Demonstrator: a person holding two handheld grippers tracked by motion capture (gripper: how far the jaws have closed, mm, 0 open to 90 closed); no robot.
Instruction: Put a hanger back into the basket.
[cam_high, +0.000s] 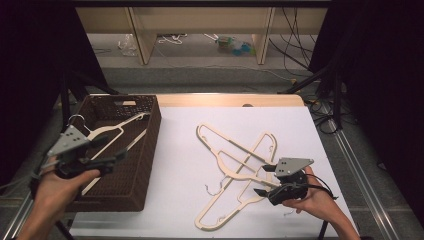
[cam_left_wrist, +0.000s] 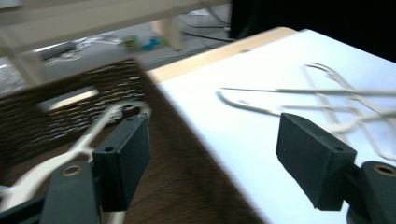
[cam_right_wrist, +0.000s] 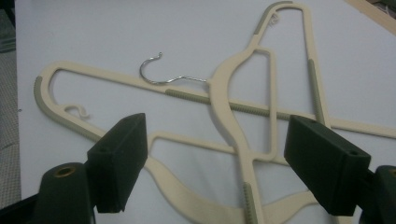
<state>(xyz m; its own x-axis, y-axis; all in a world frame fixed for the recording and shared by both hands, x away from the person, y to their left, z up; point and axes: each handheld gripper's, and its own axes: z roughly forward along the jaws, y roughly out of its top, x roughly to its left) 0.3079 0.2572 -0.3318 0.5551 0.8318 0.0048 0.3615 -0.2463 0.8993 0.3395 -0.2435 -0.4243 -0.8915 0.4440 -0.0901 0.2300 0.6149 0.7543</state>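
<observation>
We hold the left tool (cam_high: 107, 149) wide open and empty over the basket (cam_high: 150, 145) at frame left, the right tool (cam_high: 265, 180) open above the crossed hangers (cam_high: 235, 165) at lower right.

The left gripper (cam_high: 107, 150) stood with jaws wide (nothing between them). The right gripper (cam_high: 263, 180) gaped too, its hand (cam_high: 310, 200) behind.

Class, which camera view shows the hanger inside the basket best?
The high view: the hanger lies whole in the basket, hook at its far left corner. The left gripper view shows a blurred part. The right gripper view faces the table's hangers.
</observation>
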